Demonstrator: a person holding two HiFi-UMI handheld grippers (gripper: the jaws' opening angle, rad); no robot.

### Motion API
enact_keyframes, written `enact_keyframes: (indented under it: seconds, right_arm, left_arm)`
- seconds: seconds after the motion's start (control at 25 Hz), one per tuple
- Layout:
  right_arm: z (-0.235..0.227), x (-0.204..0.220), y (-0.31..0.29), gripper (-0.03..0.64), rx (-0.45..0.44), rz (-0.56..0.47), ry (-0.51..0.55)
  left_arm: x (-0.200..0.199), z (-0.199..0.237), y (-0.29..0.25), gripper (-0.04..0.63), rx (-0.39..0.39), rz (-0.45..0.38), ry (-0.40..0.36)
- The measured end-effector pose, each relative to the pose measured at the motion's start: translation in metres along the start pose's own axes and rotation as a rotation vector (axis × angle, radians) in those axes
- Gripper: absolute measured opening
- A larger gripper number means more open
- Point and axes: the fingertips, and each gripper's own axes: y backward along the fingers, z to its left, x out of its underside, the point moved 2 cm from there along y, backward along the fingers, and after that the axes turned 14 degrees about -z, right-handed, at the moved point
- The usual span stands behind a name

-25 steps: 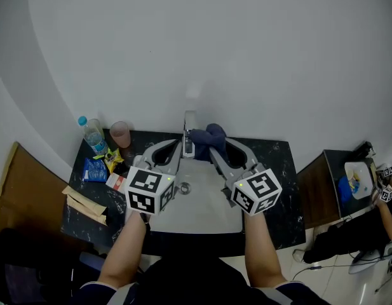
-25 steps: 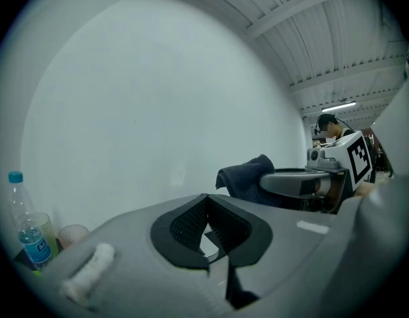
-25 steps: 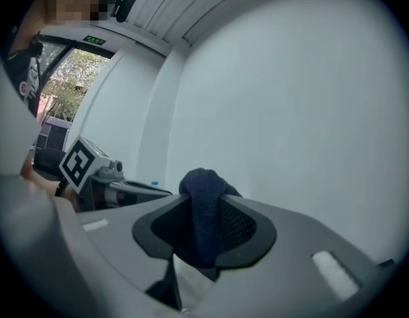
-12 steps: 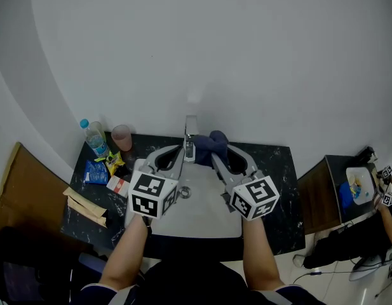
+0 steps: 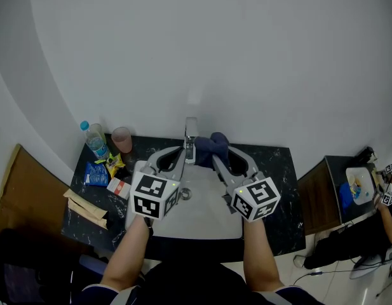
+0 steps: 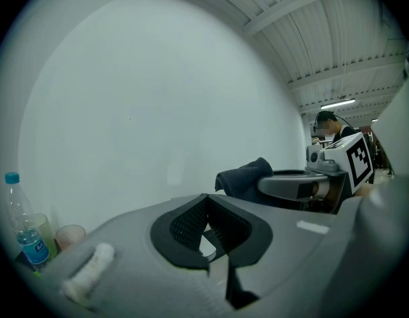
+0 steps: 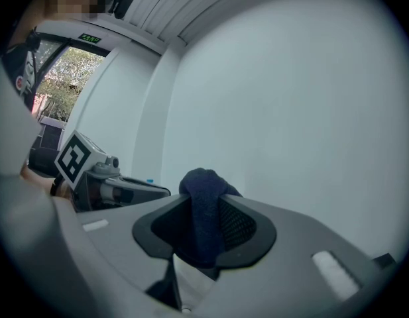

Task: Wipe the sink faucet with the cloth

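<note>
**Head view: right gripper (image 5: pixel 222 156) clamped on cloth (image 5: pixel 213 145) beside faucet (image 5: pixel 190 134)**

We see the right gripper's jaws closed on the dark blue cloth. In the right gripper view the cloth is bunched between both pads and sticks up past the jaw tips. The cloth sits at the far edge of the sink (image 5: pixel 202 218), just right of the faucet; we can't tell whether the two touch.

The left gripper (image 5: pixel 180 155) has its jaws together with nothing between them, as the left gripper view shows. Its tips are just left of the faucet. Both grippers hang over the basin, with the forearms coming in from the near side.

A black counter (image 5: pixel 279 170) surrounds the sink. On its left part:
- a clear bottle (image 5: pixel 94 138) with a blue cap, at the far left
- a pinkish cup (image 5: pixel 122 138) just right of the bottle
- snack packets (image 5: pixel 97 169) nearer than those two
- a small red-and-white box (image 5: pixel 118 186) by the sink's left rim
- brown paper bags (image 5: pixel 83 203) at the near left edge

A plain white wall (image 5: pixel 215 56) stands behind.
</note>
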Motion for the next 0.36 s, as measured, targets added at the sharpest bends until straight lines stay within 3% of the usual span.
enact_keyframes:
  seconds: [0.36]
  right_arm:
    - [0.0027, -0.0009, 0.0013, 0.123, -0.014, 0.0, -0.003]
  left_arm:
    - [0.0013, -0.0024, -0.0001, 0.002, 0.003, 0.01, -0.001]
